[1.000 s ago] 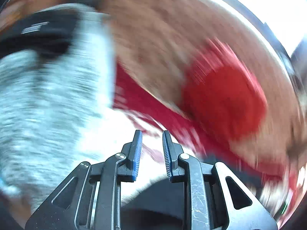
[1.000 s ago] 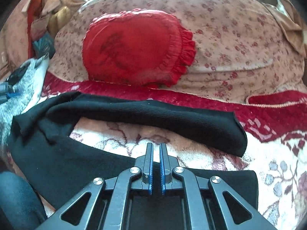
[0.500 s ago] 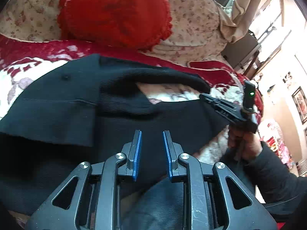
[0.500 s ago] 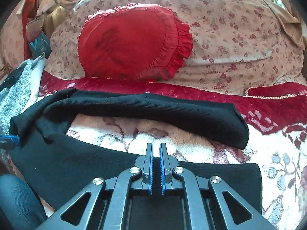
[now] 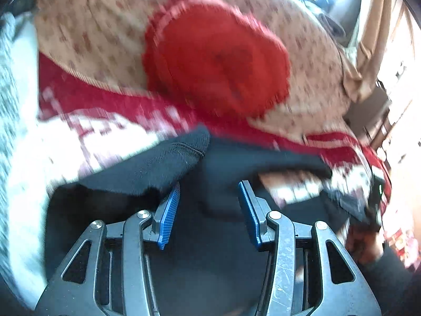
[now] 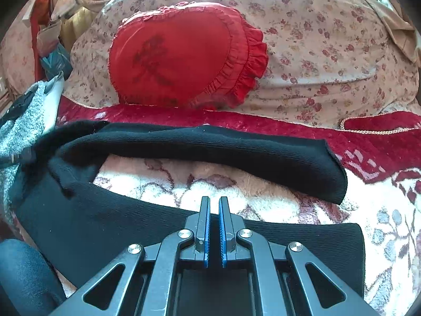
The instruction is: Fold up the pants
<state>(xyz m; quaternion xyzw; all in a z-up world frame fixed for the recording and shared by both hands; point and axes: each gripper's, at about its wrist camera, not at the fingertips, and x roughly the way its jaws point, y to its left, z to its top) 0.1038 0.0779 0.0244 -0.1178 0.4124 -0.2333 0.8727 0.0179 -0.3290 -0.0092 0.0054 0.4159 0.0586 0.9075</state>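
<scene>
Two legs of the black pants [image 6: 200,147] lie across the frame's middle on the bed [image 6: 381,237]; right gripper [image 6: 214,230] pinches the lower leg, left gripper [image 5: 209,210] gapes above them.

Support surface: bed, covered by plush blanket [image 6: 263,197], white centre with floral print, dark red border toward the far side. Black pants [image 6: 210,144] spread directly on blanket, two legs lying apart with bare blanket showing between them; near leg along front edge, far leg close to red border, cuff end at right. Floral-print quilt [image 6: 329,52] heaped at far side, resting on blanket's red border. Red frilled heart-shaped pillow [image 6: 184,58] leaning against quilt, lower edge touching blanket. Grey towel-like cloth [image 6: 23,121] at left edge, beside pants. Left view motion-blurred; same blanket [image 5: 86,142], pants [image 5: 158,163], pillow [image 5: 215,63] recognisable.
</scene>
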